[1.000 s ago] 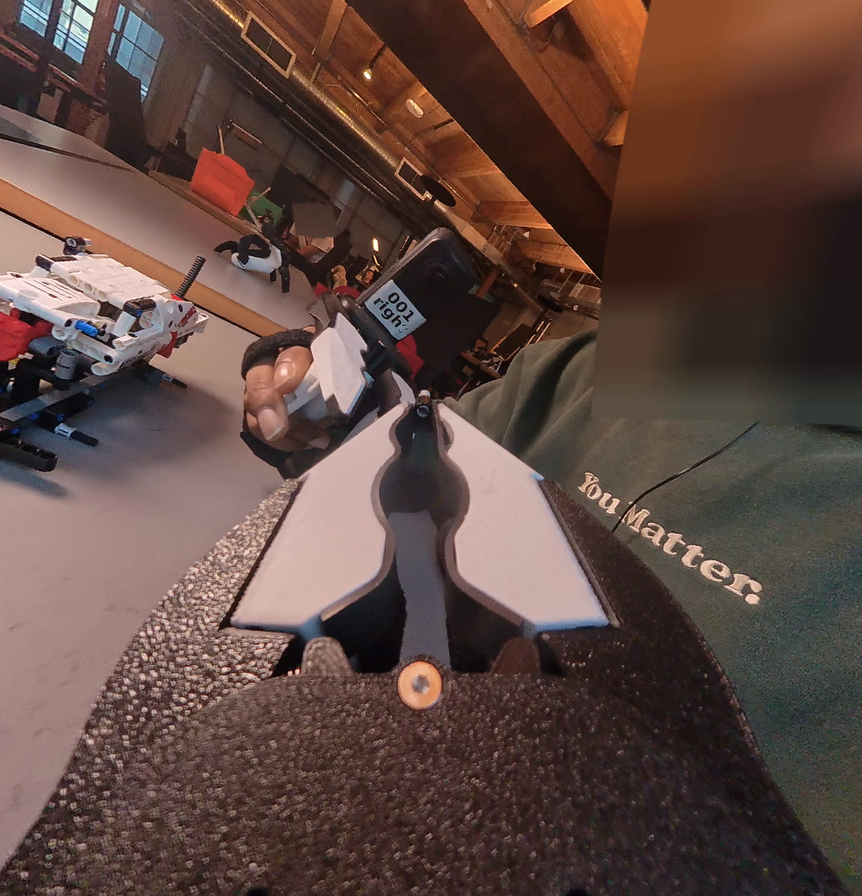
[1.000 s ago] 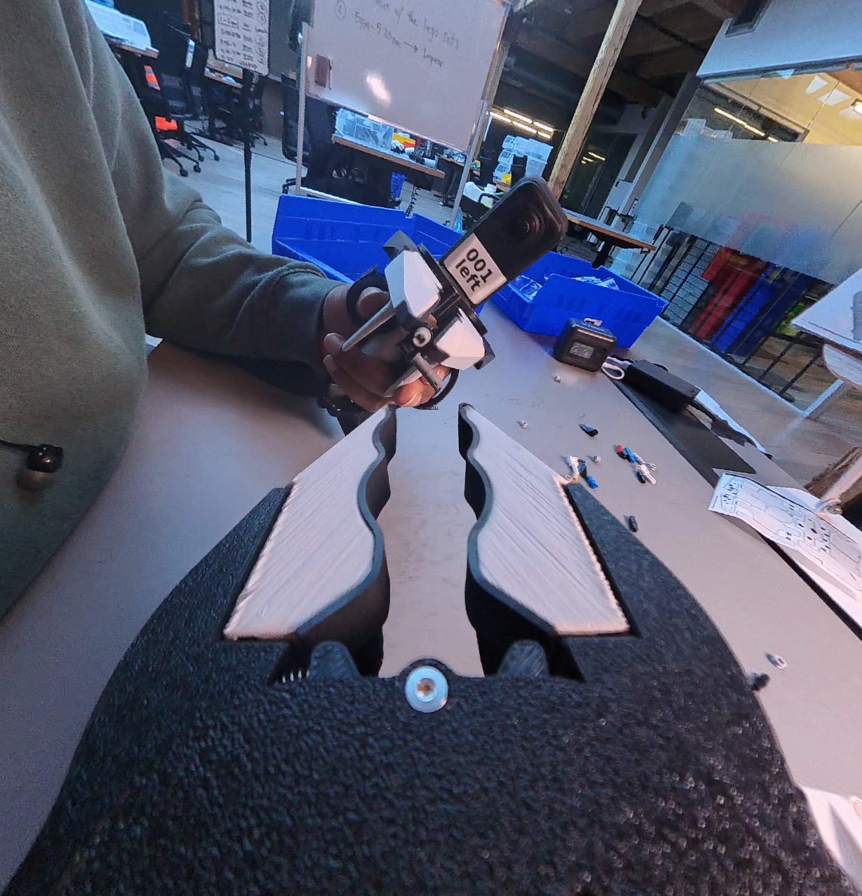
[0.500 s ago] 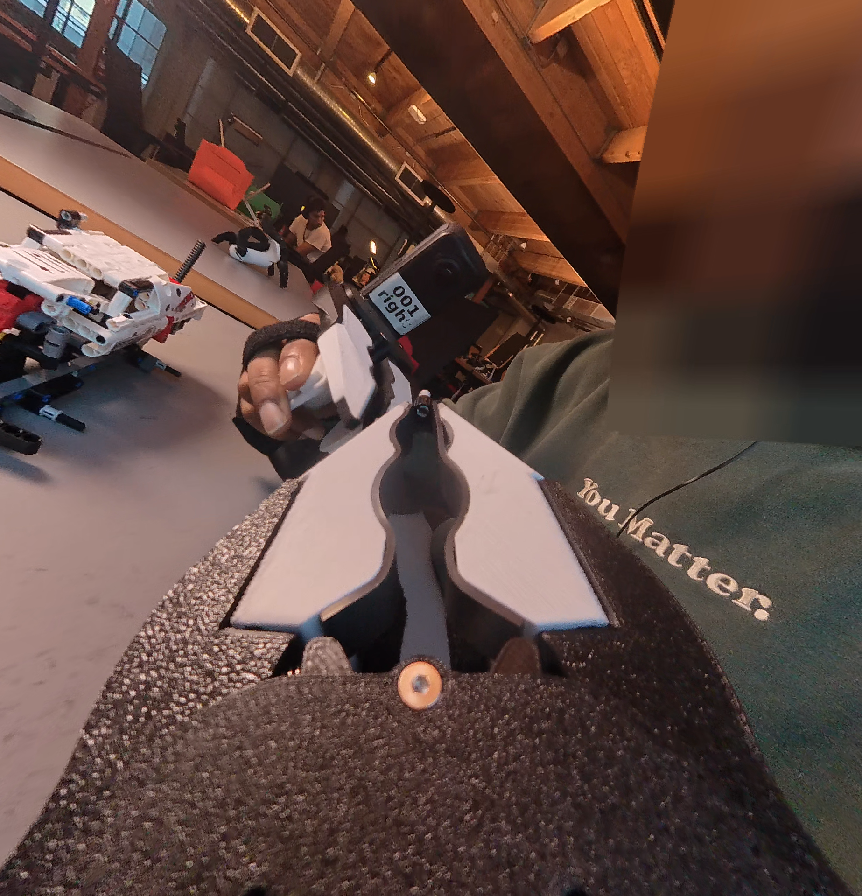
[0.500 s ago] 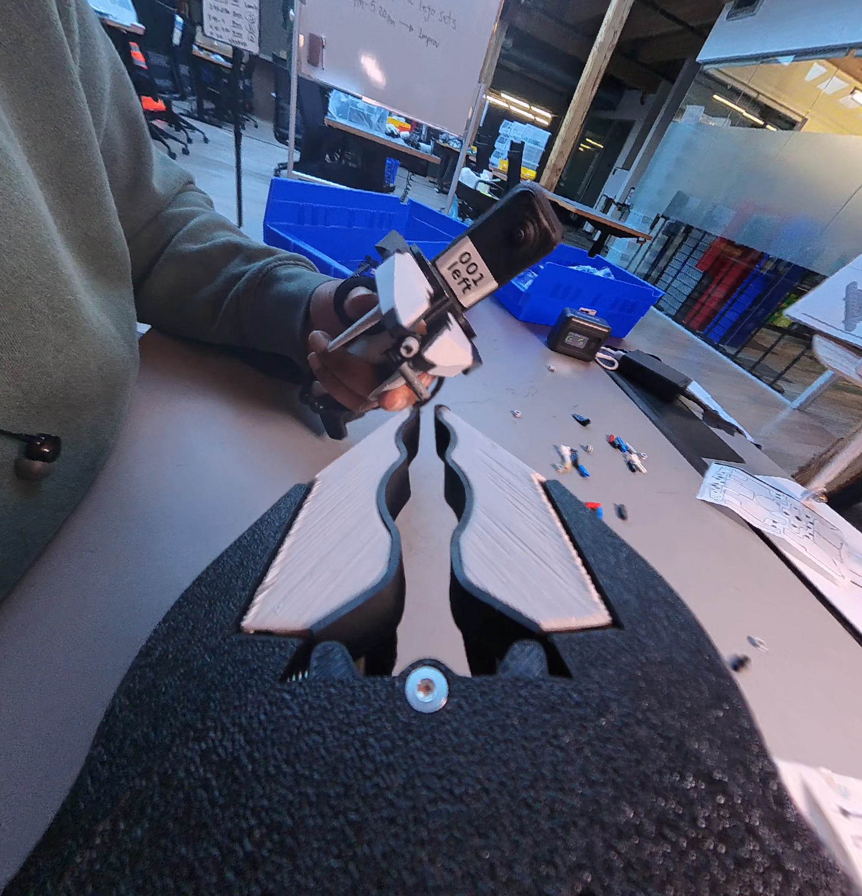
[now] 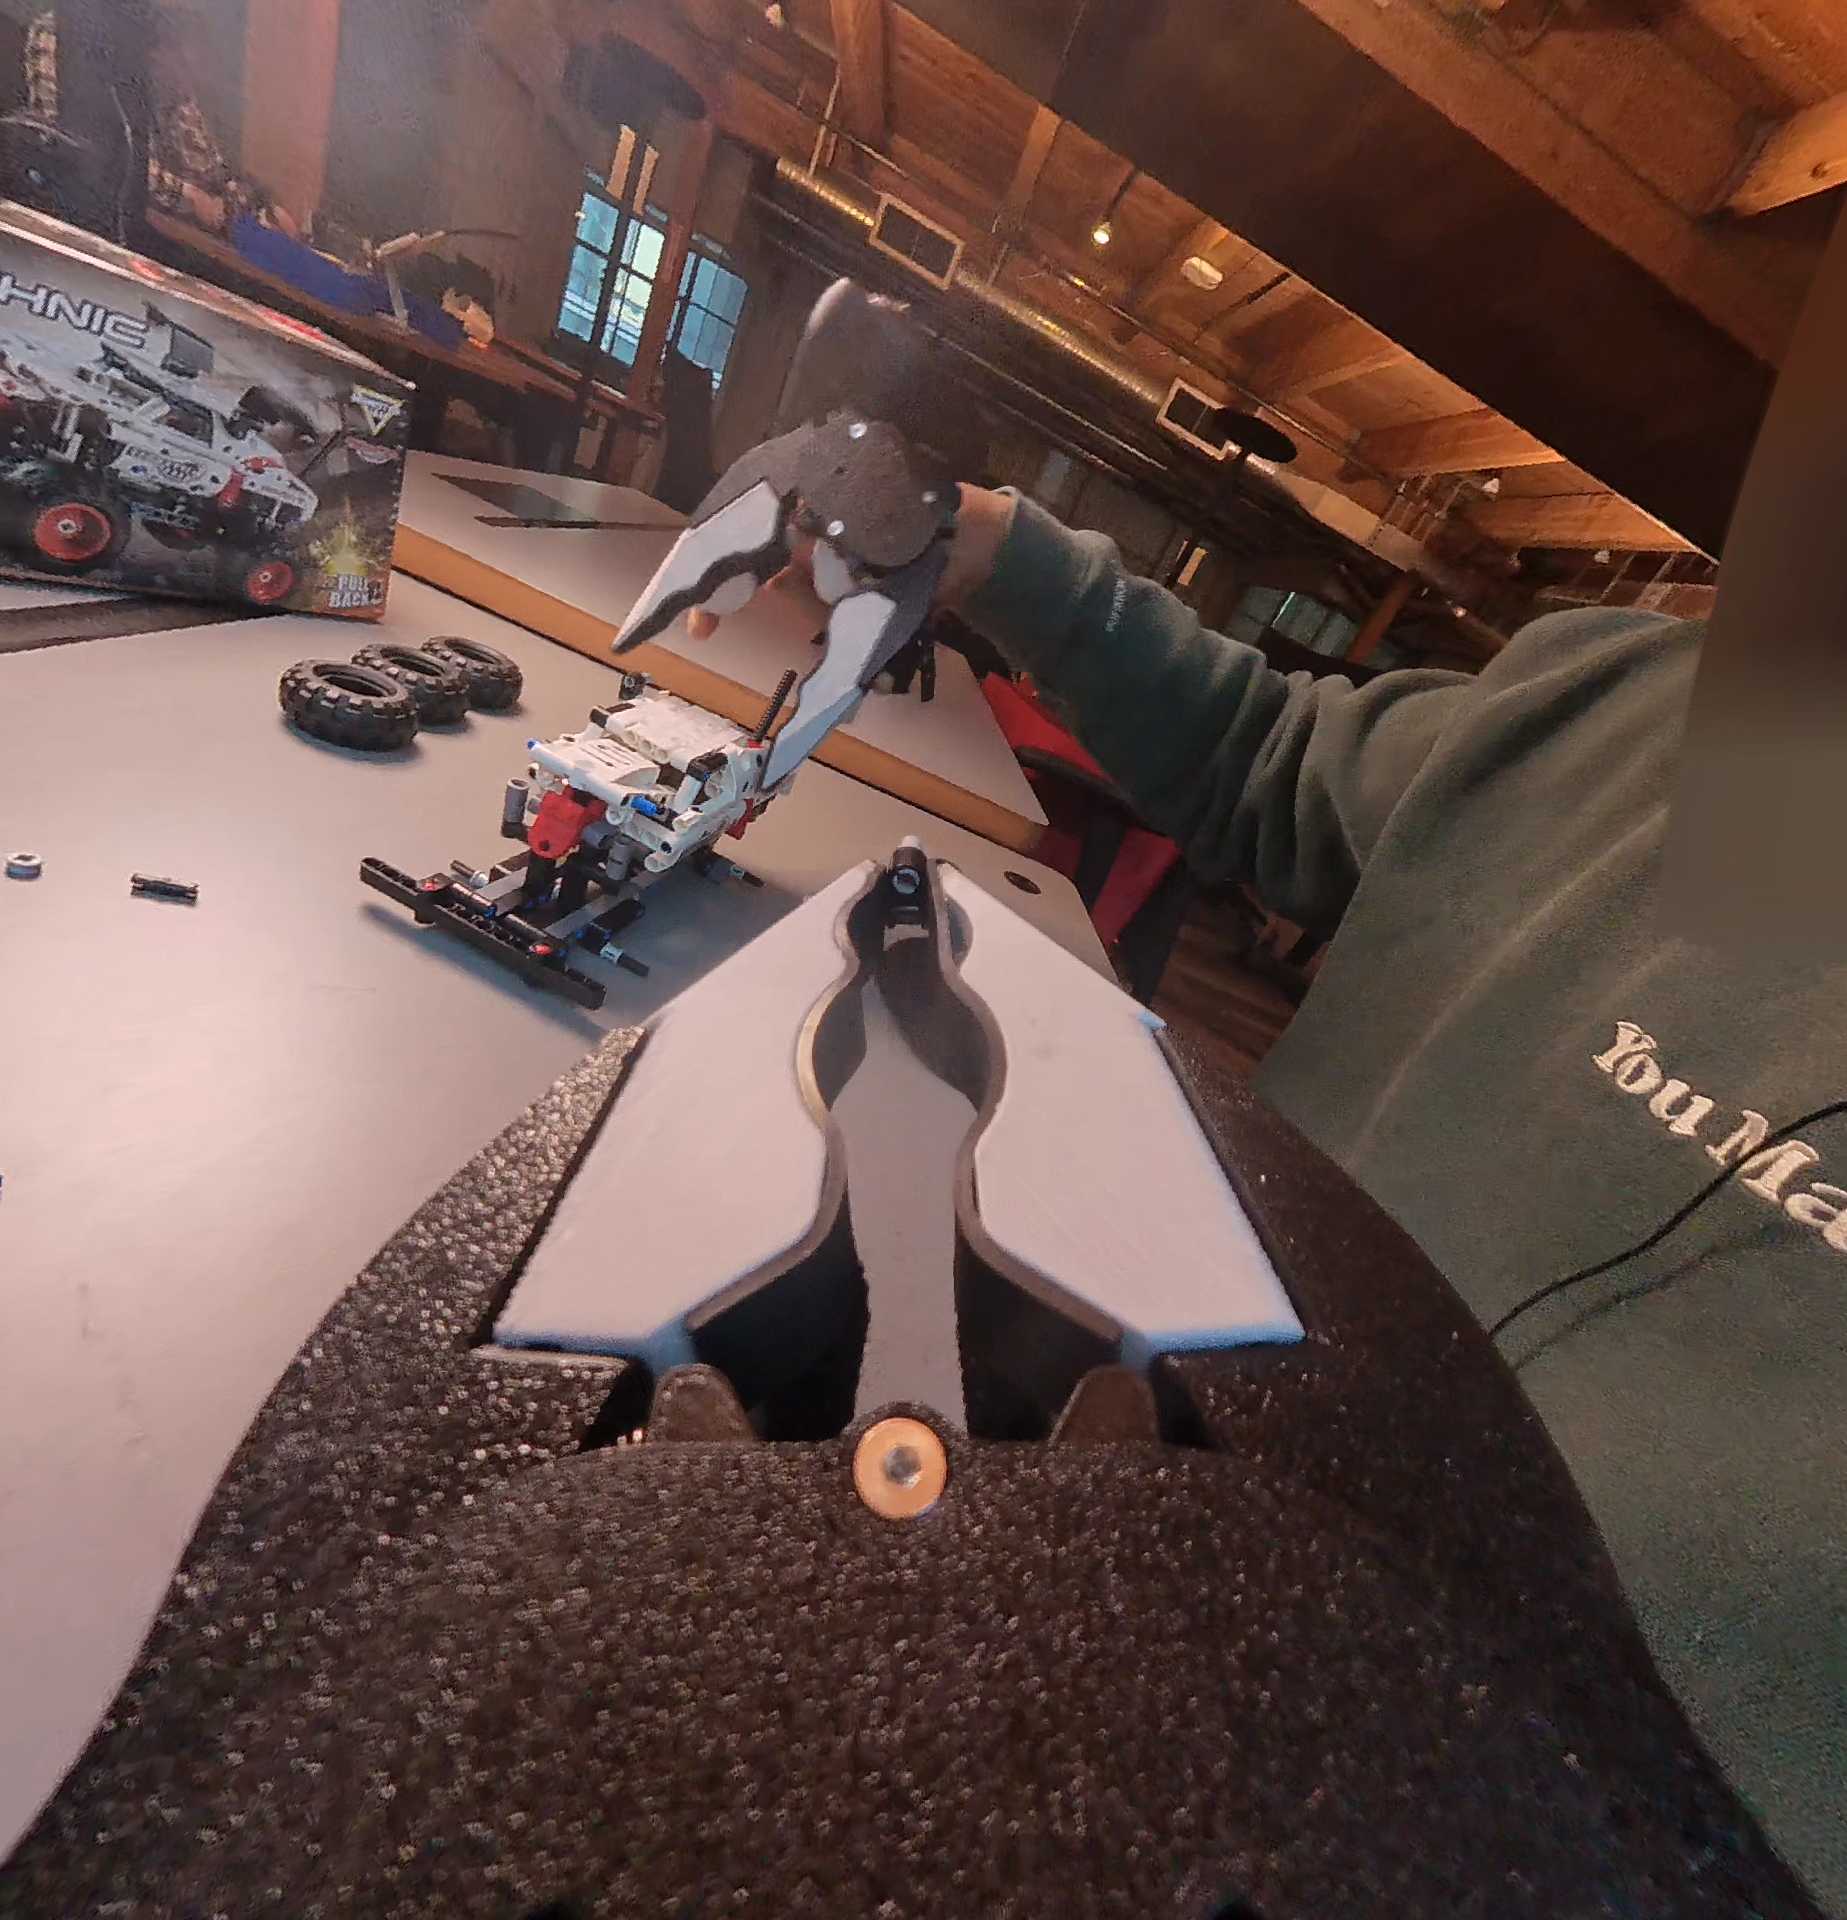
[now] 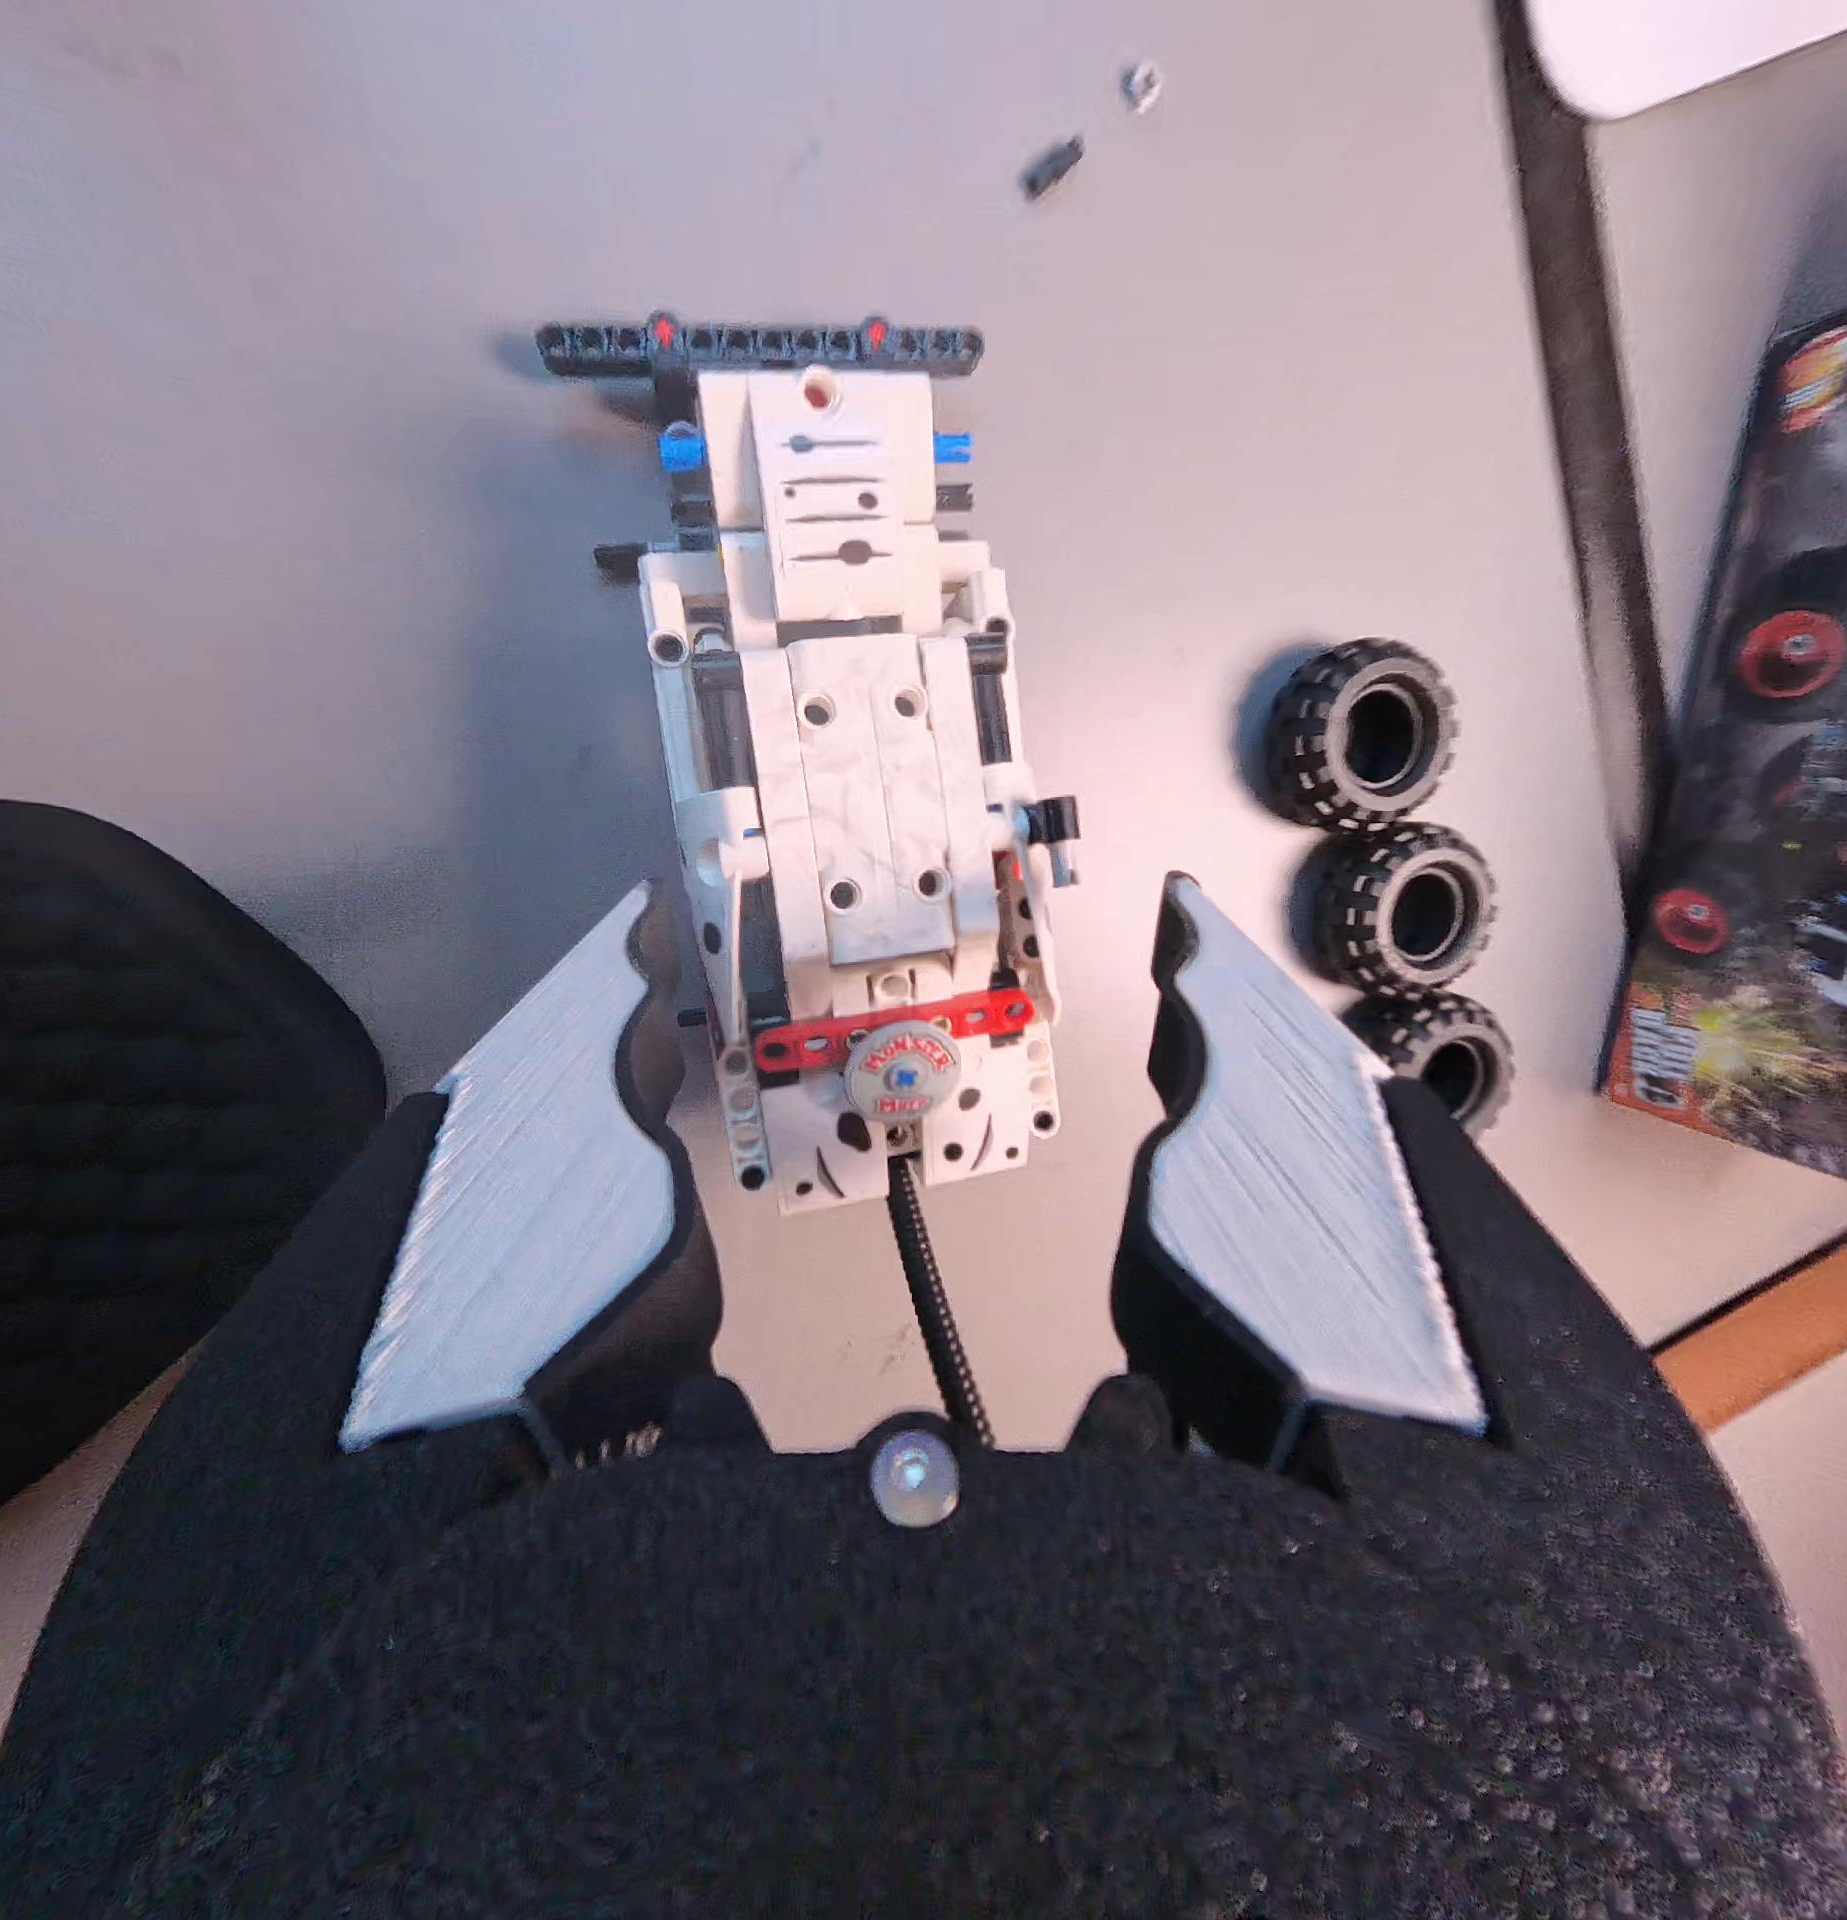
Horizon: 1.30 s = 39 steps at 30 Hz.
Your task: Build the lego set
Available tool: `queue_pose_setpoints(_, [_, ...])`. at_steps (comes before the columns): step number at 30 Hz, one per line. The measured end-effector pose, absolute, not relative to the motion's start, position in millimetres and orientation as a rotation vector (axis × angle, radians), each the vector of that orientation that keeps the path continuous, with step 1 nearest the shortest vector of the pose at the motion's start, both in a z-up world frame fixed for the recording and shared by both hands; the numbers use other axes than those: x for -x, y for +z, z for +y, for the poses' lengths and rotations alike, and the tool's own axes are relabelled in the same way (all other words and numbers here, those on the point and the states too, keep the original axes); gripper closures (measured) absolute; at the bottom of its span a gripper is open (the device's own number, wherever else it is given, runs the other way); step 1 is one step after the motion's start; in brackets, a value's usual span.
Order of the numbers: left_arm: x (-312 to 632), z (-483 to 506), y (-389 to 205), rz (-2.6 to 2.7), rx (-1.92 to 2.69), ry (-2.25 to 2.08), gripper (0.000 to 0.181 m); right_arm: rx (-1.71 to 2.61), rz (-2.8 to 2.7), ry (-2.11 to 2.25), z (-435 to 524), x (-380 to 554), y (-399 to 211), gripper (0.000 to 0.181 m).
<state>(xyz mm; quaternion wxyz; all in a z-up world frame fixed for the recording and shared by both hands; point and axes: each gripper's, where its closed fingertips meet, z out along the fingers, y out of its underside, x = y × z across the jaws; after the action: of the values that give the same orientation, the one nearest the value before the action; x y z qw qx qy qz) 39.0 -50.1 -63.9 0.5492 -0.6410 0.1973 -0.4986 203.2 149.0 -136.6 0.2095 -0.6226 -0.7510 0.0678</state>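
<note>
The half-built truck (image 6: pixel 857 758) stands on the grey table (image 6: pixel 275 312), its white body on a black frame, a black cross beam (image 6: pixel 758 341) at the far end and a flexible black antenna (image 6: pixel 934 1299) trailing from the near end. It looks parked in open space so that tongs can reach it from above and from either flank.

The right gripper (image 6: pixel 903 904) hangs over the truck's near end with its jaws spread wide, one finger on each side of the body, touching nothing; I judge it is lining up to grasp or steady the model. The left gripper (image 5: pixel 903 878) sits back from the truck, nearer the person's green sleeve (image 5: pixel 1189 707), pinched closed on a small dark pin (image 5: pixel 906 881), probably the next part to fit.

Three black tyres (image 6: pixel 1402 914) lie in a row just right of the truck, with the set's box (image 6: pixel 1792 779) beyond them.

Only the right wrist view shows the truck from above, between the fingers. Only the left wrist view shows the held pin, the truck's side profile, and the right gripper poised above it.
</note>
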Motion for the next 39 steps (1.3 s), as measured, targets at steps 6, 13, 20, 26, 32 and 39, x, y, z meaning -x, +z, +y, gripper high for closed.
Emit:
queue_pose_setpoints(6, [-34.0, -57.4, -57.4, 0.55, 1.468, -1.097, 0.175, 1.606, -2.307, 0.237, 116.5, -176.5, -151.9, 0.101])
queue_pose_setpoints(13, [-22.9, -55.8, -53.9, 0.519, 1.449, -1.083, 0.175, 1.107, -2.489, 0.458, 14.0, -132.7, -149.2, 0.101])
queue_pose_setpoints(20, [-24.9, -58.7, -54.3, 0.547, 1.447, -1.07, 0.175, 1.066, -2.422, 0.506, -7.4, -113.4, -137.6, 0.092])
queue_pose_setpoints(26, [-25.1, -60.8, -51.1, 0.539, 1.428, -1.111, 0.175, 1.22, -2.405, 0.493, 6.4, -129.5, -138.7, 0.085])
queue_pose_setpoints(32, [-31.9, -64.0, -53.4, 0.551, 1.412, -1.178, 0.175, 1.28, -2.391, 0.48, 4.0, -125.9, -157.4, 0.1])
queue_pose_setpoints(39, [-42.0, -78.1, -50.9, 0.659, 1.345, -1.197, 0.175, 1.274, -2.288, 0.505, -9.6, -100.1, -155.3, 0.101])
